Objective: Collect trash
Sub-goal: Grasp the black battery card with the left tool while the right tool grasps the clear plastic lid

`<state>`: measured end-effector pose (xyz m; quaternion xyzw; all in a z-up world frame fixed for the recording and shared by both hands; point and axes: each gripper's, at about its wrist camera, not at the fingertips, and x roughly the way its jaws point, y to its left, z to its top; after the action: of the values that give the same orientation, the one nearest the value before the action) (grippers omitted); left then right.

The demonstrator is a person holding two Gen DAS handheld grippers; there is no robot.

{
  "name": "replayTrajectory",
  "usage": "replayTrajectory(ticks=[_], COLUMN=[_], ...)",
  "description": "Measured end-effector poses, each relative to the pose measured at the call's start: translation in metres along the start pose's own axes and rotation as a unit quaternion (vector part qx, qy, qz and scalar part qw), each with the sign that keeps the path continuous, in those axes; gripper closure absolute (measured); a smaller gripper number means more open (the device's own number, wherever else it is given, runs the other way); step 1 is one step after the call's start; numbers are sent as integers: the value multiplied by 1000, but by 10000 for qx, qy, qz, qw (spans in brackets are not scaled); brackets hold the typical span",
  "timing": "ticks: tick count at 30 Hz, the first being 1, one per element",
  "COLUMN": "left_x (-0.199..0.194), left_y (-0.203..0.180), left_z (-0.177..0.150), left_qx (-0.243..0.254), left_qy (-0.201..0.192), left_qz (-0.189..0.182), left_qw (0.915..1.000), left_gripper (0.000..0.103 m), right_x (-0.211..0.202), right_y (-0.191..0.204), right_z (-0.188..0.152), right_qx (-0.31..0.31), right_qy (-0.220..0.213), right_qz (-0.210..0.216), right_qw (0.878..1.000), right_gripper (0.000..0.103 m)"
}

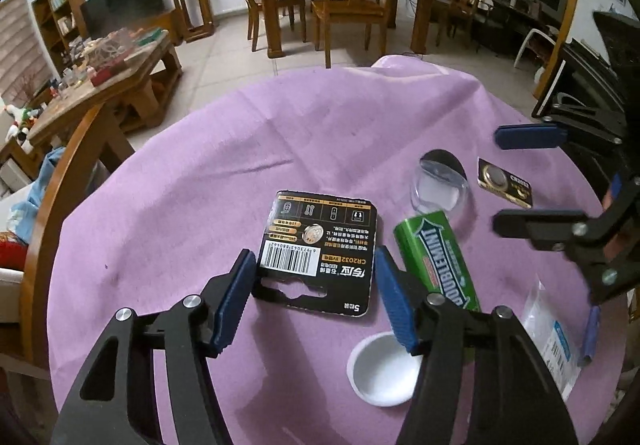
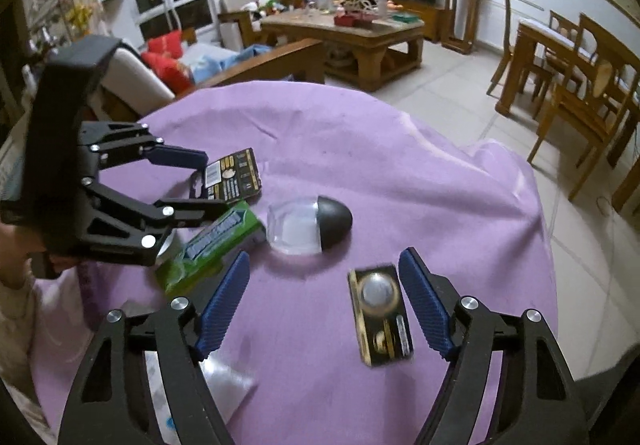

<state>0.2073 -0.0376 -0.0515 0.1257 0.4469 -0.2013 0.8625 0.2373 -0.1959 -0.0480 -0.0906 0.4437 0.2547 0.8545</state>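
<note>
1. Round tabletop under wrinkled lilac cloth (image 1: 280, 133), carrying all the trash.
2. Left gripper (image 1: 316, 297): jaws spread, flanking the near end of black battery card (image 1: 320, 241), mid-table; pads not pressing.
3. Right gripper (image 2: 324, 305): spread, small black coin-cell pack (image 2: 380, 321) between, toward right edge.
4. Green gum pack (image 1: 440, 265) beside card.

The room light is dim and bluish, the round edges go dark and bent, and the right wrist picture looks a bit blurry.
</note>
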Motion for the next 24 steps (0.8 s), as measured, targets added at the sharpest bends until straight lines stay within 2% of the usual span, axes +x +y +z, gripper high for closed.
replayTrajectory(ticks=[2,3,6,7,11,13,16,17,19,20,22,24], left_x=[-4,-6,-11,-12,-13,-12,-11,-11,-12,-13,-17,-11], left_y=[2,5,15,17,18,18,19,23,27,30,32,34], left_z=[-1,-2,-4,-5,-6,-6,-5,-5,-6,-6,-6,-5], left_qx=[-83,-138,-360,-400,-371,-371,-475,-557,-685,-749,-730,-651], left_qy=[-73,-151,-346,-360,-318,-283,-239,-240,-234,-233,-344,-187], left_qz=[-71,-147,-307,-330,-321,-350,-462,-536,-511,-338,-126,161], left_qw=[9999,9997,9983,9980,9983,9983,9975,9967,9961,9963,9967,9976], left_gripper=[45,64,66,66,66,66,64,62,36,20,18,18], right_x=[10,16,32,37,47,49,48,46,35,28,10,-7], right_y=[1,2,5,8,12,15,13,10,5,3,1,0], right_z=[7,11,19,20,27,30,31,31,27,25,17,7], right_qx=[-85,-135,-281,-360,-451,-490,-383,-306,-62,20,219,348], right_qy=[84,159,328,379,407,415,402,373,211,137,-43,-229], right_qz=[-55,-81,-150,-192,-136,-111,-36,29,204,271,498,698], right_qw=[9999,9997,9990,9984,9981,9979,9985,9988,9996,9995,9985,9967], right_gripper=[28,29,30,34,40,49,49,49,49,49,49,49])
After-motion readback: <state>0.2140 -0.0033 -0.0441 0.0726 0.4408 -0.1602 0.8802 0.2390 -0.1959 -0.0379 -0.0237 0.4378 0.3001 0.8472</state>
